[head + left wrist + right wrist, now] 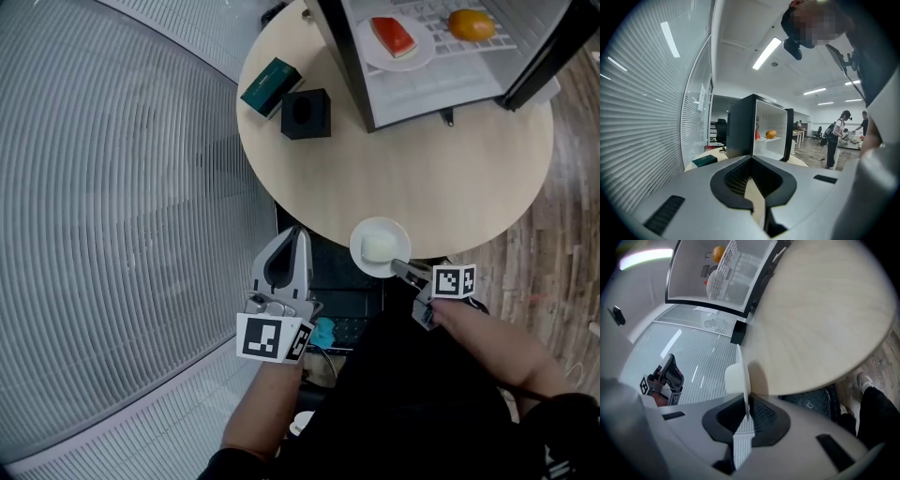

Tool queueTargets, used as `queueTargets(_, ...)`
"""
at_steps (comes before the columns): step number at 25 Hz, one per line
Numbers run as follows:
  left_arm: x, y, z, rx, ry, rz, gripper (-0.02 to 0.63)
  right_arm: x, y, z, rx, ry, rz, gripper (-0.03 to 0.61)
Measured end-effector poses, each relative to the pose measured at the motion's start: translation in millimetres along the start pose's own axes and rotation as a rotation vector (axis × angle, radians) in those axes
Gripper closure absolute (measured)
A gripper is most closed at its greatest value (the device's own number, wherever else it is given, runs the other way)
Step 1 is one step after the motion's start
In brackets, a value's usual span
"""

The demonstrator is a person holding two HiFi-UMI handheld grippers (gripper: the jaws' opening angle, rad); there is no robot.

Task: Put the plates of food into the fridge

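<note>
A small white plate [364,260] with a pale lump of food [379,247] sits at the near edge of the round table [450,178]. My right gripper [400,270] is shut on its rim; in the right gripper view the plate [742,376] stands edge-on between the jaws of that gripper [746,414]. My left gripper [292,246] hovers off the table's near left edge, shut and holding nothing; its jaws meet in the left gripper view [754,190]. The open fridge [441,80] at the far side holds a plate of red food [395,39] and an orange [471,24].
A dark green box [270,86] and a black cube [306,114] lie at the table's far left. The fridge door [548,56] hangs open to the right. A ribbed glass wall [112,206] runs along the left. People stand far off [833,138].
</note>
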State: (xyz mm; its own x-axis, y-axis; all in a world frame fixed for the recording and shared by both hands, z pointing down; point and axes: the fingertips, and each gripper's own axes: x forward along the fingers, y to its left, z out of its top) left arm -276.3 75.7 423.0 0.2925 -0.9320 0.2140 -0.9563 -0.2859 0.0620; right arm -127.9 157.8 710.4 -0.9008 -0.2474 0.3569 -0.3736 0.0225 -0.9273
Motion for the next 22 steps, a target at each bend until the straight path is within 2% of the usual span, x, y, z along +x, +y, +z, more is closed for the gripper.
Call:
queueTargets(9, -1.6, 2.5, 11.9, 0.001, -0.028, -0.013, 0.611, -12.0, 21.5, 22.2, 0.048, -0.092, 0.059, 0.557)
queueTargets(12, 0.5, -0.3, 17.8, -0.001, -0.043, -0.024, 0.611, -24.7, 22.9, 34.3, 0.047, -0.119, 0.020, 0.557)
queueTargets(15, 2.9, -5.0, 25.5, -0.001, -0.064, -0.040, 0.611, -35.4, 31.4, 50.4, 0.057, -0.162, 0.027, 0.557)
queueTargets(19, 6.3, -10.4, 37.4, -0.007, -0.096, -0.058, 0.611, -59.6, 31.4, 71.6, 0.020, -0.203, -0.075, 0.557)
queueTargets(20, 8.4, -13.1, 39.5, -0.008, -0.101, -0.066, 0.611, -63.5, 40.0, 78.3, 0.013, -0.220, -0.047, 0.557)
queueTargets(22, 14.0, -19.2, 43.4, -0.014, -0.115, -0.084, 0.611, -64.5, 74.0, 94.7, 0.017, -0.266, 0.122, 0.557)
